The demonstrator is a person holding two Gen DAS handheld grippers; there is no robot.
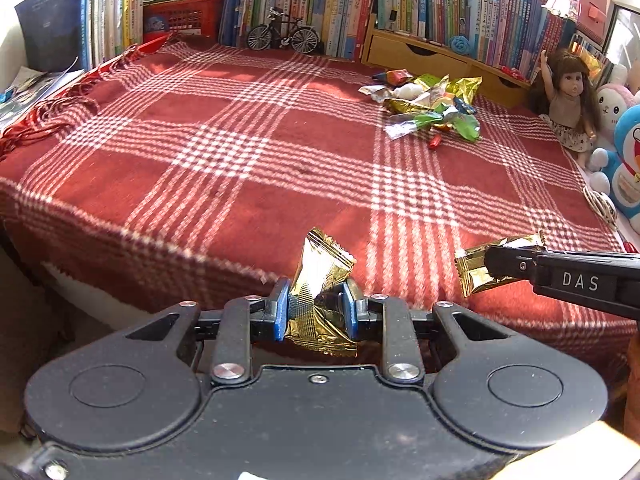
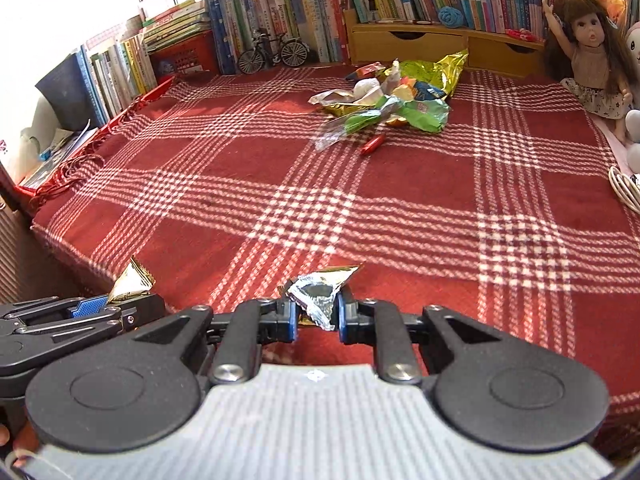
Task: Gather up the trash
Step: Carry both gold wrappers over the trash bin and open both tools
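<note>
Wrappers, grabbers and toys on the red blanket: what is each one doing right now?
left gripper: shut on a gold wrapper, lifted.
right gripper: shut on a gold and silver wrapper.
trash pile: lying loose on the blanket.
red candy: lying apart beside the pile.
toy bicycle: upright.
doll: sitting, one arm raised.
drawers: closed.

Blanket [image 1: 240, 152] was red with a white plaid grid, fringe red. Left wrapper [image 1: 320, 280] was gold; right wrapper [image 2: 320, 296] gold outside, silver inside. Trash pile [image 2: 392, 100] mixed gold, green, silver, white, red. Fingers [image 1: 280, 312] had blue pads on black arms. Toy bike [image 1: 282, 34] black. Drawers [image 1: 420, 54] yellow wood.
</note>
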